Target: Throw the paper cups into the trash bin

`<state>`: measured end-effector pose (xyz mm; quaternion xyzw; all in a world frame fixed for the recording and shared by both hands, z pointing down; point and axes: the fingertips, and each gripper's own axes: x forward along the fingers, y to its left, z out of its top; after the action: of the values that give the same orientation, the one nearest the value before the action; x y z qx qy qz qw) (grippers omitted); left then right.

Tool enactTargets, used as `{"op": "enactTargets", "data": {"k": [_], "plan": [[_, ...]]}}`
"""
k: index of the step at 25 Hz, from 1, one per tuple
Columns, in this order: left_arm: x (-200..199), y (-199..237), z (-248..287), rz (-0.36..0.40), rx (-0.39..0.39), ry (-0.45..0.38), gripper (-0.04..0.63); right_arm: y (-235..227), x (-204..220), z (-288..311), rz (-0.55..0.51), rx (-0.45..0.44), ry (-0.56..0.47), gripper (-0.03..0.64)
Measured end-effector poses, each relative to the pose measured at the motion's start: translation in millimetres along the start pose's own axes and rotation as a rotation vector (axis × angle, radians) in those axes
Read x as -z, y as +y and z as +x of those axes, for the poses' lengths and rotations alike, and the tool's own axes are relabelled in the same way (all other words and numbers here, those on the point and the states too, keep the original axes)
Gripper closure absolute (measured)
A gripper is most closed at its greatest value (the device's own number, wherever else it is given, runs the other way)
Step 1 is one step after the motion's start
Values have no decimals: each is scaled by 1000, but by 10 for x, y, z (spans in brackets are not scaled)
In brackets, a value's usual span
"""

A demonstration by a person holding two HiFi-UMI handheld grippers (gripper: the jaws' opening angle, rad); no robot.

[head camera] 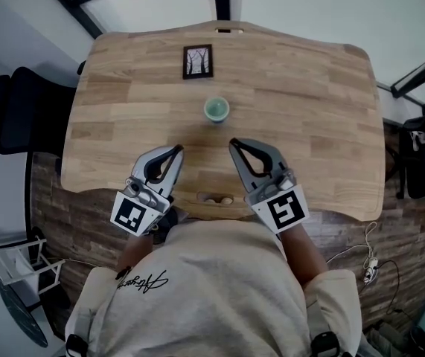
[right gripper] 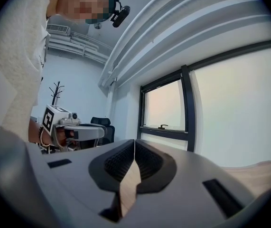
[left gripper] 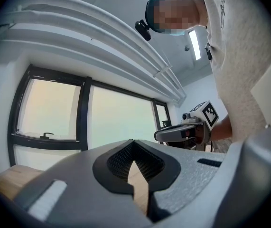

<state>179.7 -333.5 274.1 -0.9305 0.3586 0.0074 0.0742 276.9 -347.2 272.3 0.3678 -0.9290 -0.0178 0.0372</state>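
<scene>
A single pale green paper cup (head camera: pixel 216 110) stands upright near the middle of the wooden table (head camera: pixel 309 125). My left gripper (head camera: pixel 179 149) is over the table's near edge, below and left of the cup, jaws shut with nothing between them. My right gripper (head camera: pixel 233 143) mirrors it, below and slightly right of the cup, also shut and empty. Both tips point inward toward each other and stop short of the cup. In the left gripper view the tips of my left gripper (left gripper: pixel 133 141) meet, and the right gripper (left gripper: pixel 182 133) shows beyond. No trash bin is in view.
A small dark framed picture (head camera: pixel 198 61) lies on the table behind the cup. A black office chair (head camera: pixel 18 110) stands at the table's left. Windows (right gripper: pixel 166 113) line the wall. Cables (head camera: pixel 368 262) lie on the floor at the right.
</scene>
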Motion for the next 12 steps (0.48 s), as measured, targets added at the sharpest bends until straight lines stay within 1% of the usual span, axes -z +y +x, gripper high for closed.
{"op": "enactTargets", "data": {"k": [5,9,10,11,12], "plan": [[57,33,-7,-19,-9,-4,592,-40,72,96,11,1,2,606],[191,45,-58,-29,-18,27,592,-88,165,176,16,4,6,602],[219,43,-68,-35,-22,29,592,-101,200,201,19,3,12,577],[252,42,-81,-42,-26,33,592,-116,238,230,22,3,19,522],[287,46,-95,-50,-31,40,592,-134,270,262,25,4,22,489]]}}
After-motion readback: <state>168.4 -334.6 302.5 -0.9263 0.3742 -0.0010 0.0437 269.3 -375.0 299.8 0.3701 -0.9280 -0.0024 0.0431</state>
